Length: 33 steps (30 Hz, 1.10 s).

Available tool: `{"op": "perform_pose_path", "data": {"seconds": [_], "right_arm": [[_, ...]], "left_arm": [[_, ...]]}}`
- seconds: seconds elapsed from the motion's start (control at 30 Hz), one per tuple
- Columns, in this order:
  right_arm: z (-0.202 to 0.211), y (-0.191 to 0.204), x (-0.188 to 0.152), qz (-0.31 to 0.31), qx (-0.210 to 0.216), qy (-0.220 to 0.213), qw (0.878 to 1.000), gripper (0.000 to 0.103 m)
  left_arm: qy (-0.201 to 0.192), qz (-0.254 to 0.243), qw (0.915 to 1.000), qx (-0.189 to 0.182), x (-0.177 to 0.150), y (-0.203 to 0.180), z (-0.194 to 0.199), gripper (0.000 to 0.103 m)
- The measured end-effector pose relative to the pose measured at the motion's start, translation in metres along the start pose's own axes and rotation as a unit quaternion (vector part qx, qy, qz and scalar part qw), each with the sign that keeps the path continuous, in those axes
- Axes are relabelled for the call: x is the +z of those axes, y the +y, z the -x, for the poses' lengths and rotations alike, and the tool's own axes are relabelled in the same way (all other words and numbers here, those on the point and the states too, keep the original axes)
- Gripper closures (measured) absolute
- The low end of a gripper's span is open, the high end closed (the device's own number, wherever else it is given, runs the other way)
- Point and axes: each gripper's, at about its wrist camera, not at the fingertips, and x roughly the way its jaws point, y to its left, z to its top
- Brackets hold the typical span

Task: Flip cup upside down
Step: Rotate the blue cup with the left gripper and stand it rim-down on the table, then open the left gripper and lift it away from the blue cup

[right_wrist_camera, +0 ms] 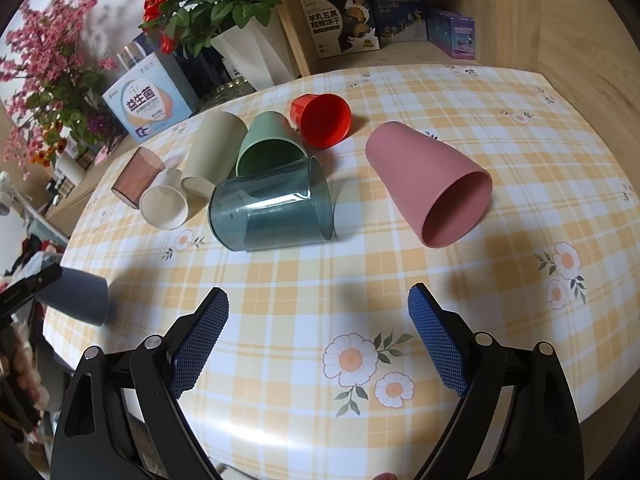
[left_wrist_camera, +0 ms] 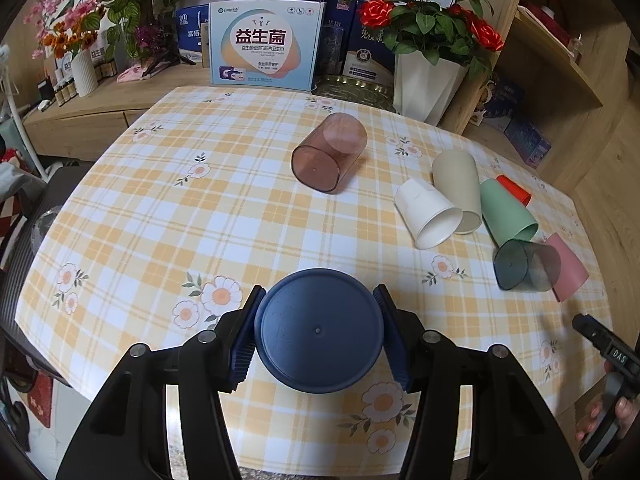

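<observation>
My left gripper (left_wrist_camera: pixel 319 330) is shut on a dark blue cup (left_wrist_camera: pixel 318 330), its flat base facing the camera, held over the near edge of the checked table (left_wrist_camera: pixel 160 216). The same cup shows at the left edge of the right wrist view (right_wrist_camera: pixel 78 294). My right gripper (right_wrist_camera: pixel 318 308) is open and empty above the tablecloth, near side of a teal see-through cup (right_wrist_camera: pixel 272 208) and a pink cup (right_wrist_camera: pixel 432 188), both lying on their sides.
Several other cups lie on their sides: brown see-through (left_wrist_camera: pixel 330 152), white (left_wrist_camera: pixel 428 214), beige (left_wrist_camera: pixel 458 188), green (left_wrist_camera: pixel 506 210), red (right_wrist_camera: pixel 322 120). Boxes (left_wrist_camera: pixel 266 46) and a rose vase (left_wrist_camera: pixel 424 84) stand behind the table. Wooden shelves (left_wrist_camera: pixel 560 80) rise at right.
</observation>
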Motion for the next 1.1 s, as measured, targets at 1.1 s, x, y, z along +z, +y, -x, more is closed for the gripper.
{"op": "perform_pose_path", "data": {"seconds": [1.1], "right_arm": [[0.052,0.010,0.015,-0.003,0.009,-0.028,1.000,0.015]], "left_arm": [[-0.058,-0.048,0.9963,0.041,0.011,-0.033,0.038,0.013]]}}
